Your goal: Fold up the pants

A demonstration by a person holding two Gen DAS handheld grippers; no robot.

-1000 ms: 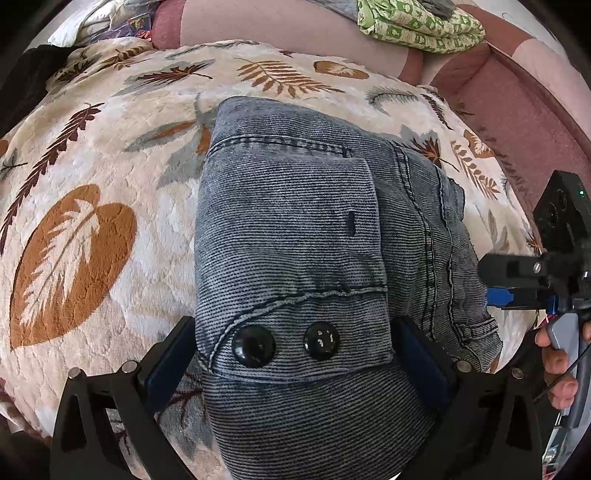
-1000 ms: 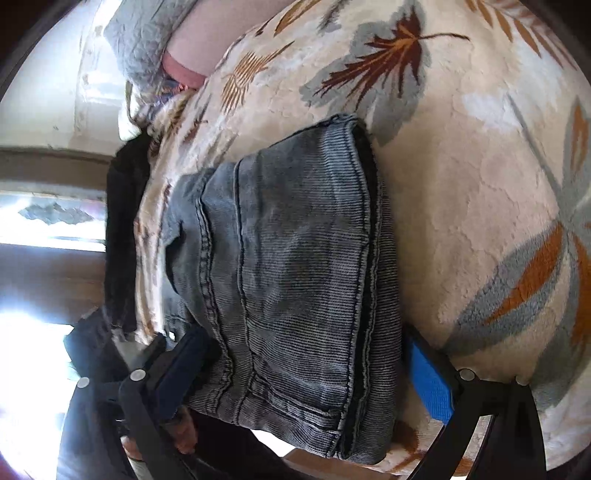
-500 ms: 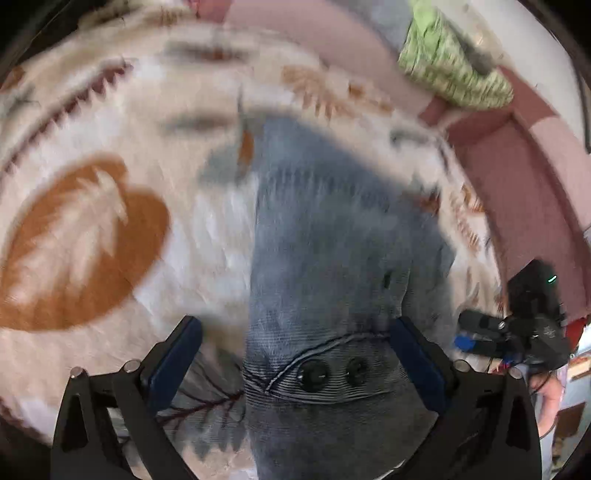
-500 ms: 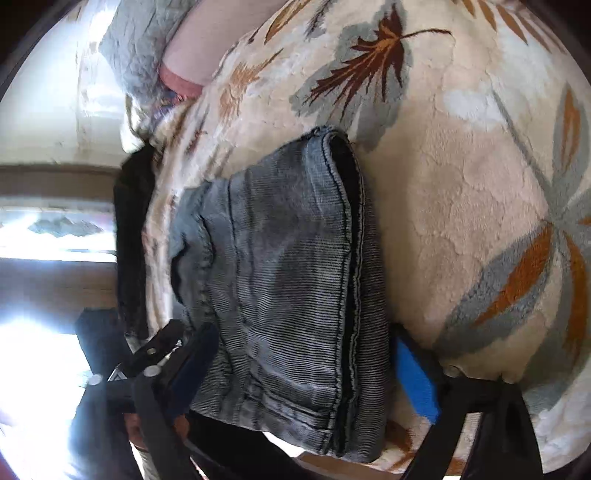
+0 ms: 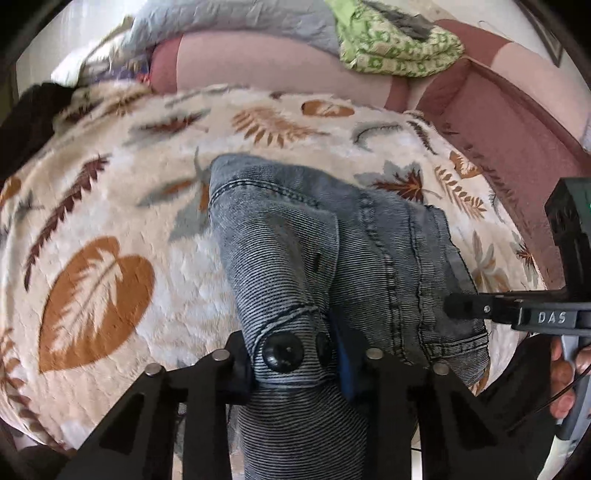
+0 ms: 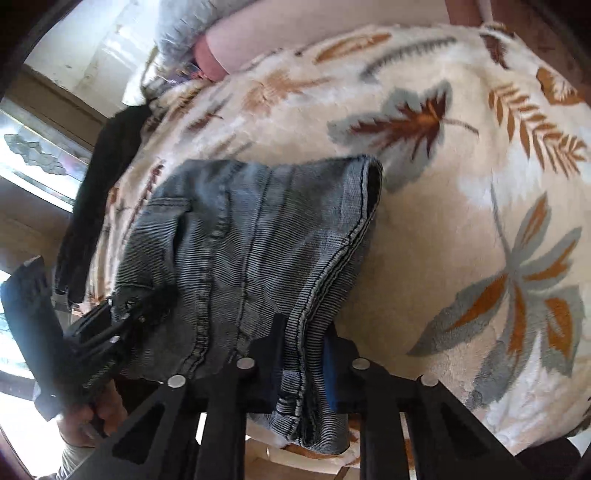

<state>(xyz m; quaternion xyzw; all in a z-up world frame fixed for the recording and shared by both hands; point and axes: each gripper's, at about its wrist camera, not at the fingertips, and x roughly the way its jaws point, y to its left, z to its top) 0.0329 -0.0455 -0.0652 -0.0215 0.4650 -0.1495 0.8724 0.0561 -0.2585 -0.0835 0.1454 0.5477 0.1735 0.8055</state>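
Note:
Grey-blue denim pants [image 5: 332, 258] lie folded into a thick bundle on a cream blanket with leaf prints [image 5: 110, 221]. My left gripper [image 5: 291, 358] is shut on the near end of the pants, pinching the part with two black buttons [image 5: 282, 349]. My right gripper [image 6: 303, 365] is shut on the hemmed edge of the pants [image 6: 258, 240] at the bundle's other side. The right gripper shows at the right edge of the left wrist view [image 5: 517, 314], and the left gripper at the left edge of the right wrist view [image 6: 96, 332].
The blanket [image 6: 480, 184] covers a pink sofa [image 5: 498, 122]. A green patterned cloth [image 5: 399, 44] and a grey quilt [image 5: 229, 18] lie on the sofa back. A black garment [image 6: 99, 184] lies at the blanket's edge near a window.
Both grippers were open around the pants' ends; both have now closed on the fabric, bunching it. The bundle looks slightly lifted and narrowed at the gripped ends.

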